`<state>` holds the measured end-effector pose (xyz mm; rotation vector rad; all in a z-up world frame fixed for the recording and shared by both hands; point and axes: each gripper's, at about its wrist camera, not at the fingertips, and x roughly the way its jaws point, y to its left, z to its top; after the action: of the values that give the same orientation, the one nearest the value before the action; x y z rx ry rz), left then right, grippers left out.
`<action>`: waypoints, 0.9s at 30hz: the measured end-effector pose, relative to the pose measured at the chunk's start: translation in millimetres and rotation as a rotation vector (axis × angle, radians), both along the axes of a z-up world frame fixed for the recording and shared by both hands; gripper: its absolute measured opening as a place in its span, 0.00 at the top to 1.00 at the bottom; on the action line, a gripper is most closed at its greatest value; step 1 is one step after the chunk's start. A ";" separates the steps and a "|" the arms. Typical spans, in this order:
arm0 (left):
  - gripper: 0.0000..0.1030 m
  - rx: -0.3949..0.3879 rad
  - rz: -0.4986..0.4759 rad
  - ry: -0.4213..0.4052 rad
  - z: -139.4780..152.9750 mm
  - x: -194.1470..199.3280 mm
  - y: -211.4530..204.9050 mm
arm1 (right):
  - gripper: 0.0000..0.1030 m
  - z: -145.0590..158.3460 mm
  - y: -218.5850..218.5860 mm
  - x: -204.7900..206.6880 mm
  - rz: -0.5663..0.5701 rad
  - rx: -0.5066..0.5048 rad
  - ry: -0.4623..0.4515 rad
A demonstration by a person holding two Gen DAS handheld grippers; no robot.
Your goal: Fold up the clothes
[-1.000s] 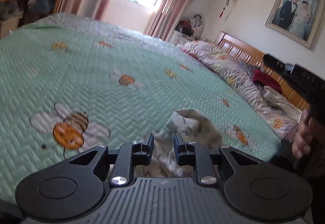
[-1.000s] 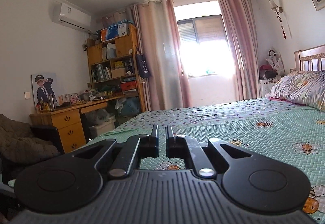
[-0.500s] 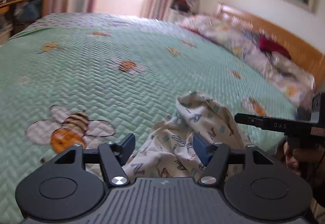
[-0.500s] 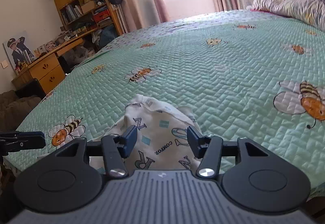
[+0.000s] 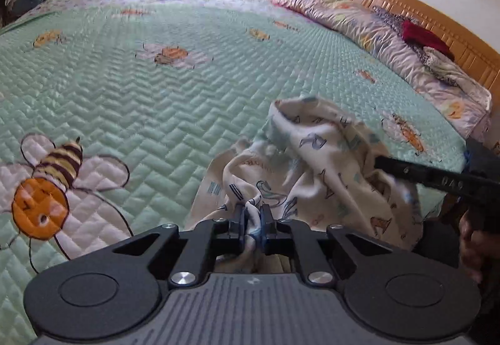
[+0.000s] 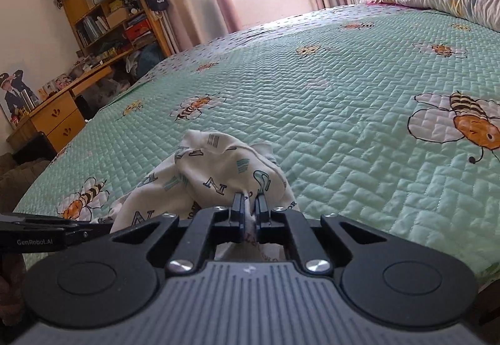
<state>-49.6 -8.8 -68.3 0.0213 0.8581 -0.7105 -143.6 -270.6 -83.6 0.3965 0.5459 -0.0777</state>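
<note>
A crumpled white garment printed with letters lies near the front edge of the green bee-patterned bedspread. My left gripper is closing its jaws, and a fold of the cloth is pinched between the pads. In the right wrist view the same garment bulges up ahead of my right gripper, whose jaws are also closing with a twist of fabric pressed between them. Each gripper shows in the other's view: the right gripper reaches into the cloth from the right, and the left gripper from the left.
The bedspread stretches far ahead of both grippers. A rolled floral duvet with clothes on it lies along the wooden headboard. A desk and a bookshelf stand beyond the bed's left side. A person's hand holds the right gripper.
Both grippers came down to the garment, opened wide over it, then closed on folds of the cloth. The right wrist view tipped from the room down to the bed.
</note>
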 end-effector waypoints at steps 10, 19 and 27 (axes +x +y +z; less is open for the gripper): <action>0.18 -0.017 -0.048 0.046 7.5 20.0 -15.9 | 0.14 20.7 17.7 29.1 0.037 -0.093 -0.063; 0.92 -0.131 0.055 0.003 20.1 16.0 4.7 | 0.90 17.6 5.6 33.4 0.009 -0.041 -0.079; 0.94 -0.363 0.100 -0.397 179.0 6.2 44.6 | 0.90 146.3 6.3 6.5 0.104 -0.108 -0.414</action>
<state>-43.4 35.8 110.6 -0.1980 0.3415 -0.7282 -137.1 -264.2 62.7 0.2678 0.1519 0.0746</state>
